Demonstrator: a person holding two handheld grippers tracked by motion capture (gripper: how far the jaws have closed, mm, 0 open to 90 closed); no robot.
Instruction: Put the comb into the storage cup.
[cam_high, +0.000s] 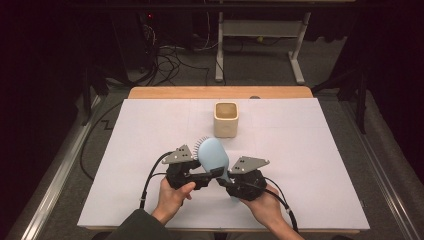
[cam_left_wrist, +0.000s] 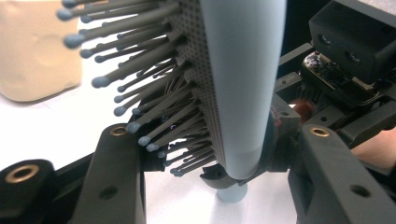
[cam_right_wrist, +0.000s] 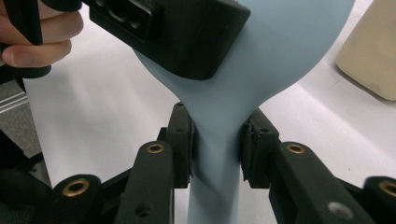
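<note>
High view: one blue hairbrush (cam_high: 214, 156) sits at lower centre of the frame, above the white tabletop (cam_high: 310, 165), between two hand-held grippers; one beige cup (cam_high: 226, 119) stands above it.

Left gripper view: the left hand-held gripper (cam_left_wrist: 212, 154) brackets the brush head, contact unclear.

Right gripper view: the right hand-held gripper (cam_right_wrist: 215, 140) clamps the neck; keep that grip firm while the left releases.

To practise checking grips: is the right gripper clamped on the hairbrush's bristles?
No, the right gripper clamps the hairbrush at its smooth neck.

The hairbrush (cam_high: 214, 155) is held above the table (cam_high: 310, 165) between the left gripper (cam_high: 202, 179) and the right gripper (cam_high: 227, 184), near the table's front. The cup (cam_high: 226, 119) is placed just behind the brush.
</note>
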